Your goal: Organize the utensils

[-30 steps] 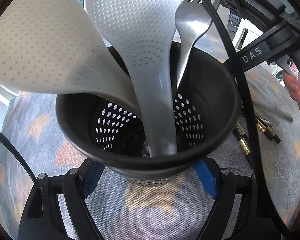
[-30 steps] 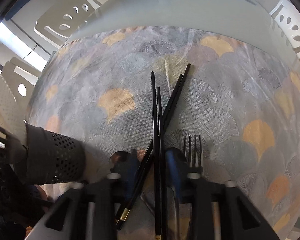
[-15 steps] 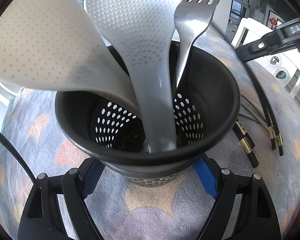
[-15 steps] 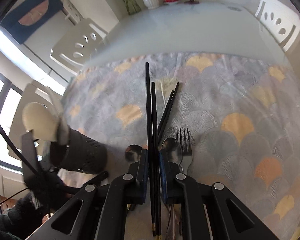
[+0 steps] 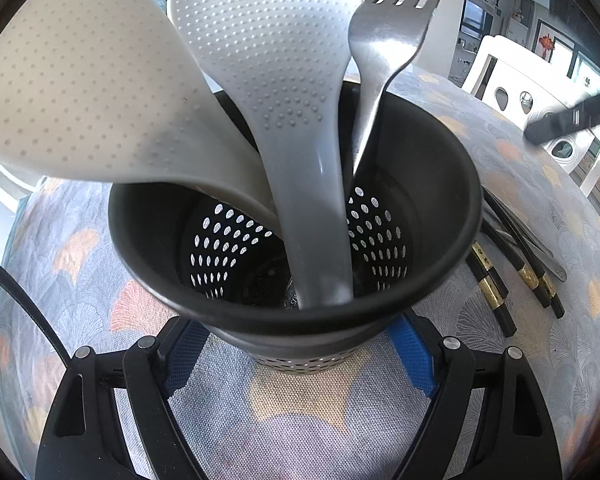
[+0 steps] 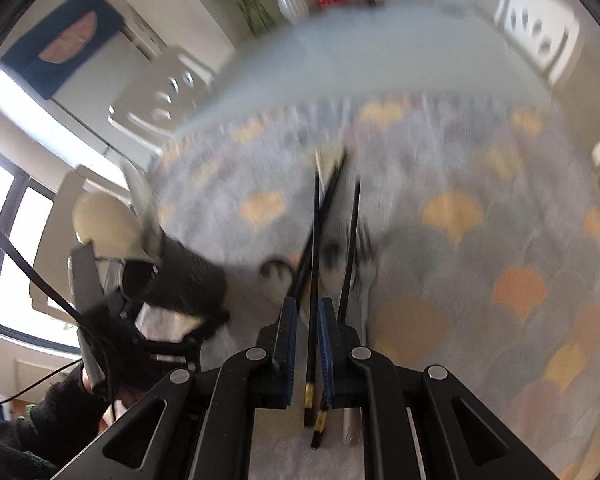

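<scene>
My left claw [image 5: 300,360] brackets the cup [image 5: 296,248] to steady it, though actual contact is hidden. My right claw [image 6: 307,344] pinches 1 chopstick [image 6: 315,248] lengthwise, lifted off the worktop [image 6: 480,216], bound for that cup.

The right wrist view is smeared by motion: the patterned tablecloth [image 6: 480,208], the white chairs and the vase at 12 o'clock have no sharp edges. A spoon bowl [image 6: 276,274] and a fork [image 6: 366,264] on the cloth are only blurs, their handles hidden behind the right gripper [image 6: 305,316], so whether its pads actually press the single black chopstick [image 6: 313,280] between them cannot be told.

In the left wrist view, the black utensil holder [image 5: 420,184] hides the left gripper's [image 5: 300,344] fingertips and the near ends of the loose chopsticks [image 5: 496,292] at 3 o'clock. The white rice paddle [image 5: 80,92] is cut off at 9 o'clock. A dark blurred bar [image 5: 572,116] at 2 o'clock is unidentifiable.
</scene>
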`<state>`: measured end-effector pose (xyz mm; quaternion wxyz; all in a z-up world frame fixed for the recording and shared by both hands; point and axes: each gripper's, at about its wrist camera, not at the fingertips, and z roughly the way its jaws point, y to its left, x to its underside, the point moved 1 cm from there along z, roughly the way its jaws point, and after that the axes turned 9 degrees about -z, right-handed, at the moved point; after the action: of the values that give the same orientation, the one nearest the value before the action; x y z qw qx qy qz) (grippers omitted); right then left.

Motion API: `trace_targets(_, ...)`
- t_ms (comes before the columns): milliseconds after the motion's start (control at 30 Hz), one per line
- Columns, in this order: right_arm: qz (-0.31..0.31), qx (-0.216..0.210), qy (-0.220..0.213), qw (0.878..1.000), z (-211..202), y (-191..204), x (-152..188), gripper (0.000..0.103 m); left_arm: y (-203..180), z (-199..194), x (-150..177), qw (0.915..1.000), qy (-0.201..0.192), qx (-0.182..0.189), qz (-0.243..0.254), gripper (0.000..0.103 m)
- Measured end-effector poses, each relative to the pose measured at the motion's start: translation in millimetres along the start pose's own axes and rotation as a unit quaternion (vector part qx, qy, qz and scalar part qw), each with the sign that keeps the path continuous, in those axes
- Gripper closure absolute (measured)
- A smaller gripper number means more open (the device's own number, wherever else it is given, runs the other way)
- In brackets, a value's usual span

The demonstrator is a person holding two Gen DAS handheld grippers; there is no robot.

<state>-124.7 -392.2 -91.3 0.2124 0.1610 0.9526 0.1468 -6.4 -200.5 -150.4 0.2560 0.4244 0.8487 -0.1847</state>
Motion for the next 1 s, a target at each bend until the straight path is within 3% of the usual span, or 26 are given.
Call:
trace_targets(200, 0.002, 0.03, 0.047, 0.998, 42.2, -5.0, 2.6, 0.091, -0.3, 0.6, -0.3, 1.0, 0.0, 0.001, 0.0, 0.02)
trace_targets(433, 0.026, 0.03, 0.043, 0.998, 43.4, -15.4, -5.4, 0.09, -0.4, 0.5, -0.4, 1.0, 0.001, 0.001, -0.001, 0.02)
trace_targets(533, 0.027, 0.024, 0.036, 0.999, 38.9, -16.8, -7.0, 0.081, -0.4, 1.0, -0.4, 1.0, 0.002, 0.004, -0.001, 0.019)
trace_targets(600, 0.028, 0.036, 0.027, 0.999, 34.5, -15.4, -8.9, 0.064, -0.7, 2.0, -0.7, 1.0, 0.003, 0.006, 0.0, 0.017)
trace_targets(667, 0.029, 0.04, 0.008, 0.999, 25.6, -15.8, -9.2, 0.056, -1.7, 1.9, -0.5, 1.0, 0.004, 0.007, 0.001, 0.016)
trace_targets(800, 0.028, 0.044, -0.004, 0.999, 17.9, -17.6, -12.6, 0.056, 0.0, 3.2, -2.3, 1.0, 0.004, 0.007, 0.001, 0.016)
trace_targets(1000, 0.012, 0.062, 0.029, 0.998, 43.0, -21.3, -13.6, 0.056, -1.1, 4.7, -2.7, 0.9999, 0.006, 0.009, 0.003, 0.014)
